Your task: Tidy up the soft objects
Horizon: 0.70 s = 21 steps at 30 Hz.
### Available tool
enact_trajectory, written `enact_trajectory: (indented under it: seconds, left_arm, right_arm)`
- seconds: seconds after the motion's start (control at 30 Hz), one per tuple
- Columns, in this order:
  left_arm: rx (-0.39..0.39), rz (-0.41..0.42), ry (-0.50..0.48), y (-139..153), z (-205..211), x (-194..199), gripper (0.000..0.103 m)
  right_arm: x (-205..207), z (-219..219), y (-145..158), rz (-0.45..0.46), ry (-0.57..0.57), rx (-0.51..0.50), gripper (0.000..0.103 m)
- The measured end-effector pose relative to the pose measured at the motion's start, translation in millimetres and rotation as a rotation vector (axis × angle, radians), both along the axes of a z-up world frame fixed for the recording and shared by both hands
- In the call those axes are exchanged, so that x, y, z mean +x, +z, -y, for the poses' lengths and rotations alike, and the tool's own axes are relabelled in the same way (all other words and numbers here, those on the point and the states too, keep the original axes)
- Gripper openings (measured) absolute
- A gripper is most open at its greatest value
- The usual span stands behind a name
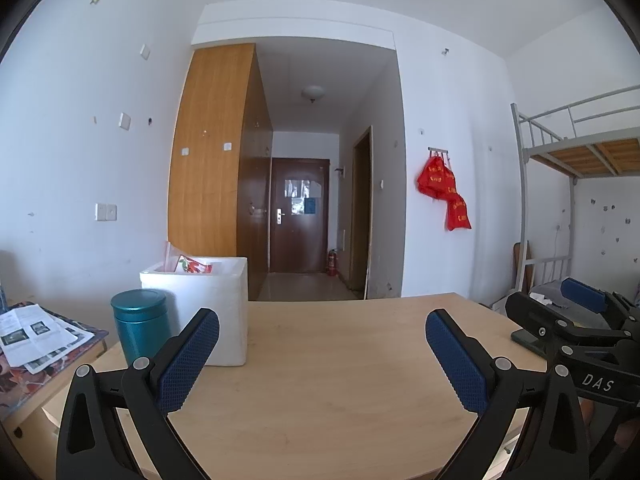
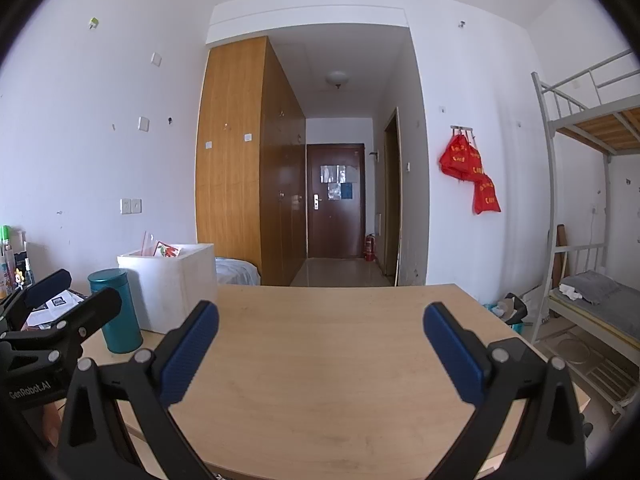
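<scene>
My left gripper (image 1: 322, 320) is open and empty, held above the wooden table (image 1: 320, 380). My right gripper (image 2: 320, 316) is open and empty too, above the same table (image 2: 320, 360). Each gripper shows in the other's view: the right one at the right edge (image 1: 560, 304), the left one at the left edge (image 2: 68, 288). A white foam box (image 1: 208, 304) stands at the table's far left with a red-patterned packet (image 1: 194, 266) sticking out of it; the box (image 2: 172, 284) also shows in the right wrist view. No soft object lies on the table.
A teal canister (image 1: 140, 324) stands beside the box. Papers (image 1: 36, 336) lie on a lower surface at the left. A dark phone (image 1: 528, 338) lies at the table's right edge. A bunk bed (image 2: 592, 288) stands at the right, red bags (image 2: 468, 168) hang on the wall.
</scene>
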<state>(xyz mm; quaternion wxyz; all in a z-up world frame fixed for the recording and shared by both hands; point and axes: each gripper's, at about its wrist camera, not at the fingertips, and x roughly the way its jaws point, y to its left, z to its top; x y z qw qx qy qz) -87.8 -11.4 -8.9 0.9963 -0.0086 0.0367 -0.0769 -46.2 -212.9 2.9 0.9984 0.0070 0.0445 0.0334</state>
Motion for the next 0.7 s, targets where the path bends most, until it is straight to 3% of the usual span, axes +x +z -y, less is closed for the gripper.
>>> enact_trajectory:
  seconds: [0.7]
  left_arm:
    - [0.01,0.016,0.007,-2.2,-0.4,-3.2,0.103]
  right_arm:
    - [-0.2,-2.0,-2.2,-0.008,0.004,-0.002,0.103]
